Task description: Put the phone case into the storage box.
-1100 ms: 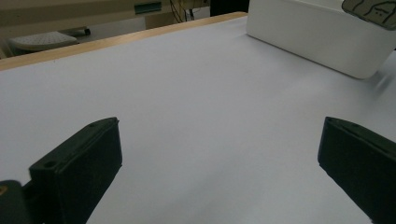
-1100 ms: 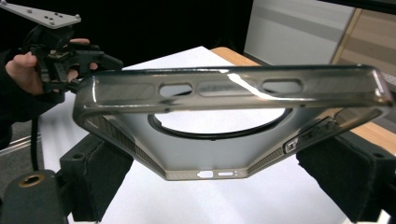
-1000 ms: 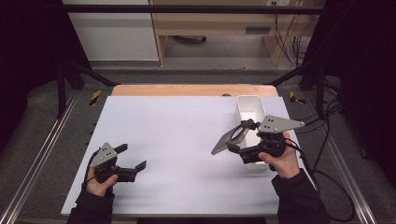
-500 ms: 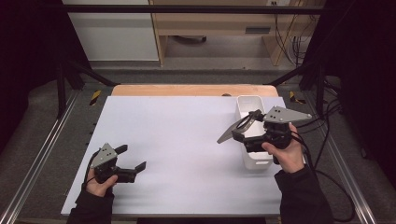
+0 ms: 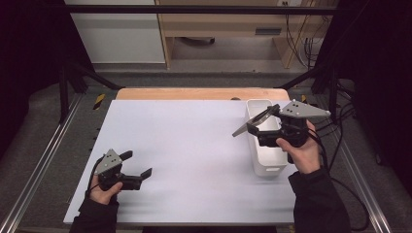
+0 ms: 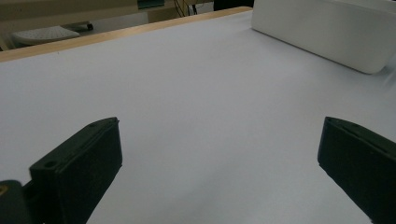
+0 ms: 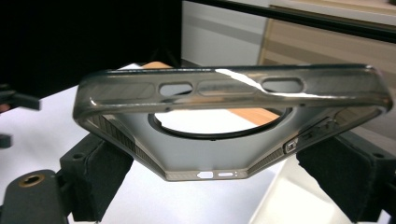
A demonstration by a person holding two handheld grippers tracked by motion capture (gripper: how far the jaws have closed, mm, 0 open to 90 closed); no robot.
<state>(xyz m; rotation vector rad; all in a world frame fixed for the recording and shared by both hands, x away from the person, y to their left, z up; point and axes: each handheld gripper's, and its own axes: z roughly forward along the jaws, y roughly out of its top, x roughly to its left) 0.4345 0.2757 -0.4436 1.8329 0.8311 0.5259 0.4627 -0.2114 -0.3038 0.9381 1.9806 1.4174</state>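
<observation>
Phone case held up over the white bin

My left gripper (image 5: 130, 167) rests at 7 o'clock, jaws spread, empty. Farther out at 3 o'clock, my right gripper (image 5: 260, 125) clamps the smoky phone case (image 5: 248, 124) above the bin (image 5: 266, 160); its long axis runs toward 8 o'clock, tilted downward

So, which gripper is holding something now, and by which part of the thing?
The right gripper holds a smoky clear phone case, clamped across its two long sides near one end. The left gripper is open, holding nothing.
</observation>
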